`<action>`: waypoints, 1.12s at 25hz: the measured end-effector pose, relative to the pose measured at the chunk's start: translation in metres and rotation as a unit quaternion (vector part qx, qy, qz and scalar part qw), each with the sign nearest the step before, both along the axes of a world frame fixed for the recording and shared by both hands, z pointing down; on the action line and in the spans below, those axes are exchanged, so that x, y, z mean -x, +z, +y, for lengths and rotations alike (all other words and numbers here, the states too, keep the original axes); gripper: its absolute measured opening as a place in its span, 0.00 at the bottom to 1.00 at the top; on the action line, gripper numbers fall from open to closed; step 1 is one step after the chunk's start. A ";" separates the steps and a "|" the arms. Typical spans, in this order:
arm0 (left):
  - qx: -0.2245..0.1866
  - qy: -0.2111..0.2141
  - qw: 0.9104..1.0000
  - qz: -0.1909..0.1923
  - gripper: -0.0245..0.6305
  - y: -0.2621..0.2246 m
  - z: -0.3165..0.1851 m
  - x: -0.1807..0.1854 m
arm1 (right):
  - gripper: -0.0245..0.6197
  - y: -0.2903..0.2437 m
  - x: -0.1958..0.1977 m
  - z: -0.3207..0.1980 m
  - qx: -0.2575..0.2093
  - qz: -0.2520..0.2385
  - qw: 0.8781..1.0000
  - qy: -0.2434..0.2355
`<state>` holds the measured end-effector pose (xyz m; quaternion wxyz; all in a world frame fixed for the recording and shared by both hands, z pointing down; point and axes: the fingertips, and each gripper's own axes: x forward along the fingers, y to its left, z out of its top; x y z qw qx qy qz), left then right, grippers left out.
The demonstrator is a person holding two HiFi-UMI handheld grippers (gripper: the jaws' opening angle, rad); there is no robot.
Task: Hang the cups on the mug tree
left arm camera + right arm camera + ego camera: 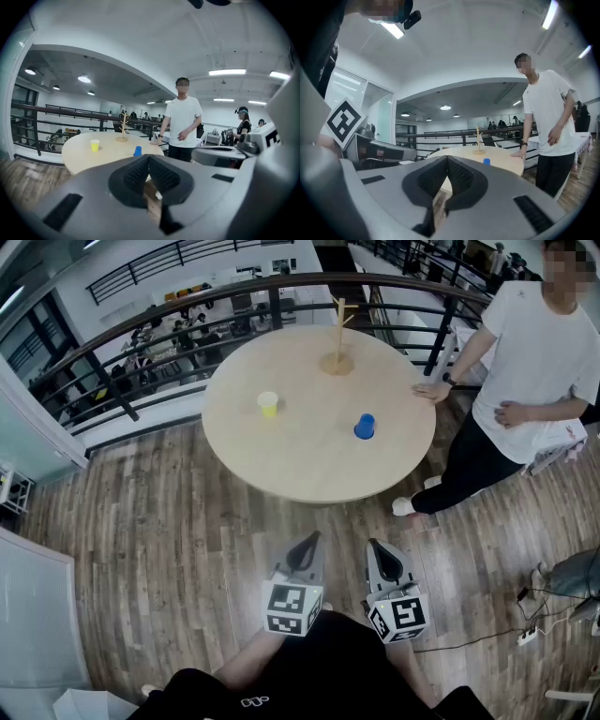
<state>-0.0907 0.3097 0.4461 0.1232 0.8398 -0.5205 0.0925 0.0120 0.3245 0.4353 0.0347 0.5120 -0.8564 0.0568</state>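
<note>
We start with the round, pale wooden table (309,474), which stands well ahead of both grippers and out of reach. There is one table. A person in a white shirt (534,352) stands ahead and to the right of our right gripper (374,546), one hand resting on the table edge.

Both the right gripper and our left gripper (314,538) are held low and close to us, jaws pressed together with nothing between them.

The slim wooden mug tree (338,334) stands at the table's far side, beyond both grippers. There is one tree.

We count two cups. The small yellow cup (268,404) is ahead of the left gripper, and the small blue cup (365,427) is ahead of the right, the two well apart.

We judge both cups light and thin-walled, so they could tip or crush easily. We would pinch each gently across the wall near the rim. We cannot make out any handles from here.
</note>
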 end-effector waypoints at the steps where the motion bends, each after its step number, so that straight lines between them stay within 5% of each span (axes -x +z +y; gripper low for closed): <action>1: 0.000 0.001 1.000 0.000 0.06 0.000 0.001 0.000 | 0.05 0.000 0.000 0.001 -0.001 0.001 1.000 -0.001; 28: -0.010 -0.013 1.000 0.017 0.06 -0.003 -0.001 0.004 | 0.05 0.004 -0.001 0.002 0.007 0.000 1.000 0.003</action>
